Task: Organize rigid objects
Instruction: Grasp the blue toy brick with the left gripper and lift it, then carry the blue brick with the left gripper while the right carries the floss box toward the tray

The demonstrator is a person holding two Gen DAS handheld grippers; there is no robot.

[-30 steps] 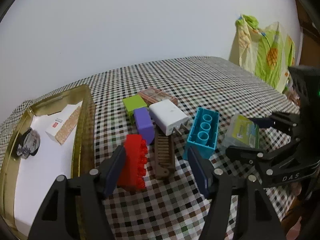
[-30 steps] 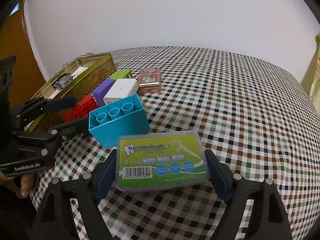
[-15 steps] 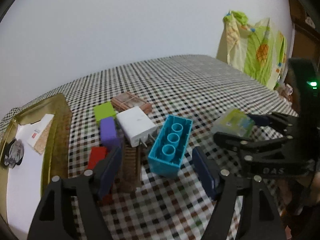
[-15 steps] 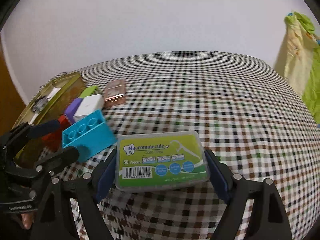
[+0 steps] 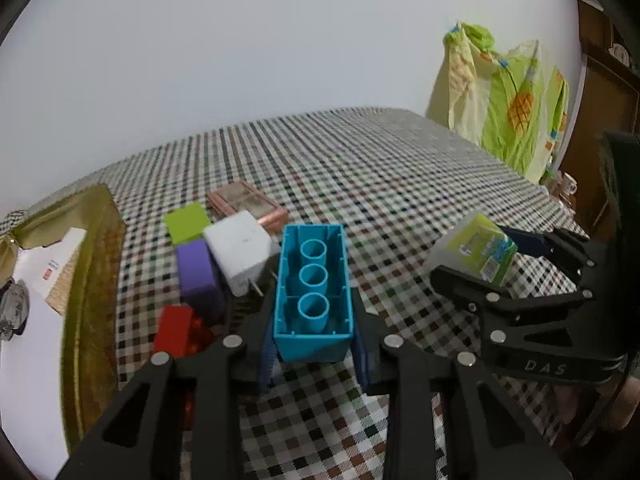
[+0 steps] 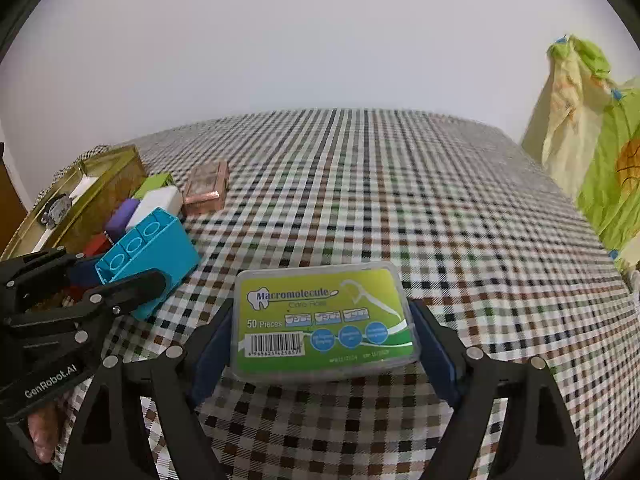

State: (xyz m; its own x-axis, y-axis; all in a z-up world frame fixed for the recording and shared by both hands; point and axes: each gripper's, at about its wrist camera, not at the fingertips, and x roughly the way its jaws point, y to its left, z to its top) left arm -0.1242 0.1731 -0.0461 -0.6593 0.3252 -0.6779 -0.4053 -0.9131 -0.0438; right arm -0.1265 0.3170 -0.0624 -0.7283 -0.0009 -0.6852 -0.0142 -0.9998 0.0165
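My left gripper (image 5: pixel 314 354) is shut on the blue brick (image 5: pixel 313 290), hollow side up, on the checked table; it also shows in the right wrist view (image 6: pixel 150 250). My right gripper (image 6: pixel 324 346) is shut on the green floss-pick box (image 6: pixel 322 318) and holds it above the table; the box shows at the right of the left wrist view (image 5: pixel 474 250). Beside the blue brick lie a white charger (image 5: pixel 240 250), a purple block (image 5: pixel 198 272), a red brick (image 5: pixel 176 330), a green block (image 5: pixel 187 222) and a pink case (image 5: pixel 246 204).
A gold tin tray (image 5: pixel 90 272) stands at the left with a card box (image 5: pixel 48 270) and a dark metal item (image 5: pixel 12 312) in it. A yellow-green cloth (image 5: pixel 508 108) hangs beyond the table's right edge.
My left gripper moved right from the red brick to the blue brick and closed on it. My right gripper kept hold of the floss box and lifted it, swinging right.
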